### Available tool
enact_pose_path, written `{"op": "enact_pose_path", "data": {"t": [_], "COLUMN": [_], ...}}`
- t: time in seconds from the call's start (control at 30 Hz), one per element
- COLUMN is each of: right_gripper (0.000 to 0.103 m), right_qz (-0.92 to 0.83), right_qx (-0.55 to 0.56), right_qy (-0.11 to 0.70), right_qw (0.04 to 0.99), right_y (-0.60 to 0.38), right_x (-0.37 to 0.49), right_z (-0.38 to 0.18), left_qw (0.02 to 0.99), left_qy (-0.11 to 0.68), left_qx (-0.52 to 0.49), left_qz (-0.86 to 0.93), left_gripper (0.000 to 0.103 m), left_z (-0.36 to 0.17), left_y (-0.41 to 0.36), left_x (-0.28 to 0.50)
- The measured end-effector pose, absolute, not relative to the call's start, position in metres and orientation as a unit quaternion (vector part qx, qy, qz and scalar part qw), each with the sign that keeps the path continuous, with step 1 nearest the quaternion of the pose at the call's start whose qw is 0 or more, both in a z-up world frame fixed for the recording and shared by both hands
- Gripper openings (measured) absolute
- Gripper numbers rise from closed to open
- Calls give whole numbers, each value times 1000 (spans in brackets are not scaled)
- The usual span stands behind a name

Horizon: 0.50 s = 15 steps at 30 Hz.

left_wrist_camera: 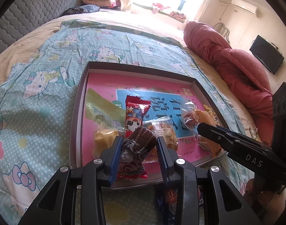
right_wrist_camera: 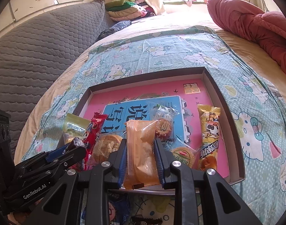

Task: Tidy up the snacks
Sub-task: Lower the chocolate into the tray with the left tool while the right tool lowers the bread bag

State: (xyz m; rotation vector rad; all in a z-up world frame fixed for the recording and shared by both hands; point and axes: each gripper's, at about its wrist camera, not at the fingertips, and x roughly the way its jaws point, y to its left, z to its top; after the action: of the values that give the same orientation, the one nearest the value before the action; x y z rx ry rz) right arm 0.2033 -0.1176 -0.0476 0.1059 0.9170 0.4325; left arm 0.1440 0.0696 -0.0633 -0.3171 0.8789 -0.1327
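Left gripper [left_wrist_camera: 140,144] clamped on a brown wrapped snack [left_wrist_camera: 138,146] above the tray's [right_wrist_camera: 225,108] near edge, right gripper [right_wrist_camera: 140,150] gripping an orange cake packet [right_wrist_camera: 142,150] (both over the tray), other snacks inside, tray on cartoon bedsheet [left_wrist_camera: 39,78].

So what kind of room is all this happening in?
Most likely a bedroom in a home. The snack tray sits on a bed with a cartoon-cat sheet, a red quilt is bundled alongside, and folded blankets are stacked by the window.
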Motion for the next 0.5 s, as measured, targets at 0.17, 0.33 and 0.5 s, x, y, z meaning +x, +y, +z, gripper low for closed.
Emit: {"op": "enact_pose_path", "data": {"t": [0.17,0.33,0.5], "right_gripper": [28,29,30], "right_qz": [202,200,201], "right_qx": [51,50,48], "right_qy": [437,442,443], "right_qw": [875,873,872], "right_y": [-119,-118,-117], "right_x": [205,208,206], "right_z": [-48,-51,-50], "left_qw": [891,892,891], "left_qy": [423,422,422], "left_qx": [-151,-149,-151], "left_qz": [-64,-65,-67], "left_gripper": [38,38,38], "left_z": [-63,-63,-63], "left_y": [70,69,69], "left_x": [144,143,143]}}
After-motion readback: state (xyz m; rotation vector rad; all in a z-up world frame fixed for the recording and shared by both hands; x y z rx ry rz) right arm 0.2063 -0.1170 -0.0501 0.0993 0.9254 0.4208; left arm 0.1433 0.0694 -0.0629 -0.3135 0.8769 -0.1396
